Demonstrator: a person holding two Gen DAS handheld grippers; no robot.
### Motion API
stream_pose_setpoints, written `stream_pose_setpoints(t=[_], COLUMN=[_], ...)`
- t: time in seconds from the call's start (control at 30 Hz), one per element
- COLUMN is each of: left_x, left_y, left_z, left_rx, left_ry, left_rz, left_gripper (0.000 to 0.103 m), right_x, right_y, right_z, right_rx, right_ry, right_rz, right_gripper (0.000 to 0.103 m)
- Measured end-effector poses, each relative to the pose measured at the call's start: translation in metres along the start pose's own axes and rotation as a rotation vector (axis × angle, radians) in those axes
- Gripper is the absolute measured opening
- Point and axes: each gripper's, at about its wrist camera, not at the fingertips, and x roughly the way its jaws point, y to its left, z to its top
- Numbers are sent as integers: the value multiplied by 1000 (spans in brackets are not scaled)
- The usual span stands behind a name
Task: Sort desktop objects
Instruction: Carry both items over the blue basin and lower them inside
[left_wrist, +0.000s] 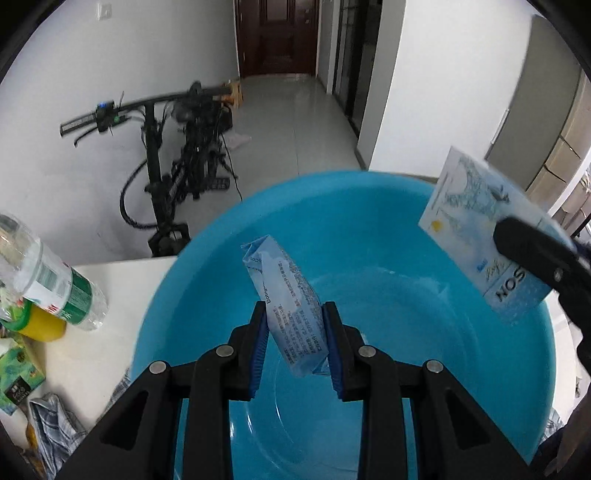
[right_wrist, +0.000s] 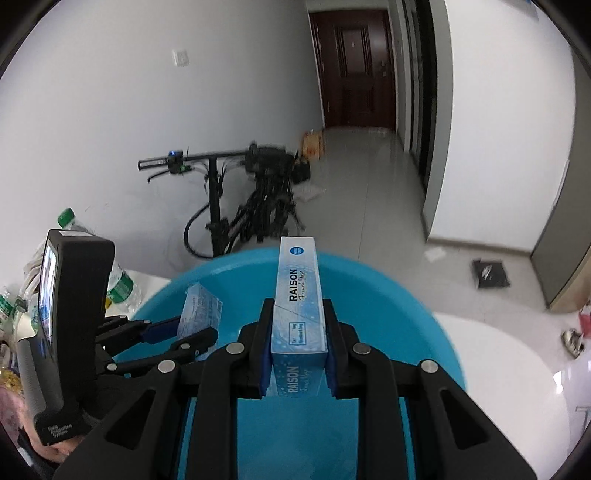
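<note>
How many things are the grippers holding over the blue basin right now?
2. A tissue pack in the left gripper, and a light blue box in the right gripper, both above the basin.

Left wrist view: looks forward and steeply down along its own fingers into the blue basin, close above its rim. Bicycle and dark door lie beyond the basin's far rim.

Right wrist view: same heading, tilted less steeply, close above the basin; more floor beyond it shows.

Shared: basin, bicycle, door, bottles left of the basin. Each view catches the other gripper over the basin.
</note>
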Motion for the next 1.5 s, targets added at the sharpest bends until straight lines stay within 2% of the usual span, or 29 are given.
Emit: stream_pose_setpoints(t=[0.13, 0.23, 0.33, 0.6, 0.73, 0.87, 1.07, 1.2, 1.23, 1.27, 1.33, 1.5], left_x=[12, 22, 25, 38, 47, 52, 60, 61, 61, 62, 58, 40], left_y=[-6, -8, -9, -6, -8, -7, -5, -6, -8, -10, -12, -4], left_z=[-5, -5, -7, -7, -8, -9, -13, -14, -14, -14, -13, -6], left_rx=[14, 27, 14, 8, 25, 28, 0, 4, 10, 17, 23, -27], left_ry=[41, 61, 84, 122, 162, 174, 206, 209, 209, 208, 179, 85], left_rz=[-16, 4, -16, 1, -42, -30, -50, -44, -43, -42, -58, -21], left_gripper=[31, 31, 31, 31, 31, 31, 31, 32, 36, 52, 76, 78], right_x=[20, 31, 39, 51, 61, 68, 68, 70, 70, 68, 65, 66], right_y=[-12, -14, -14, -15, -16, -19, -22, -20, -19, -17, -12, -11], right_z=[-5, -11, -15, -20, -21, -22, -21, -20, -20, -20, -19, -19], right_rx=[41, 41, 36, 31, 37, 50, 40, 41, 34, 24, 8, 8], right_ry=[99, 142, 179, 218, 249, 267, 257, 264, 263, 258, 248, 247], right_rz=[58, 38, 50, 38, 36, 34, -9, 12, 6, 0, 4, 12], right_gripper=[21, 21, 21, 21, 21, 21, 21, 21, 21, 21, 21, 21])
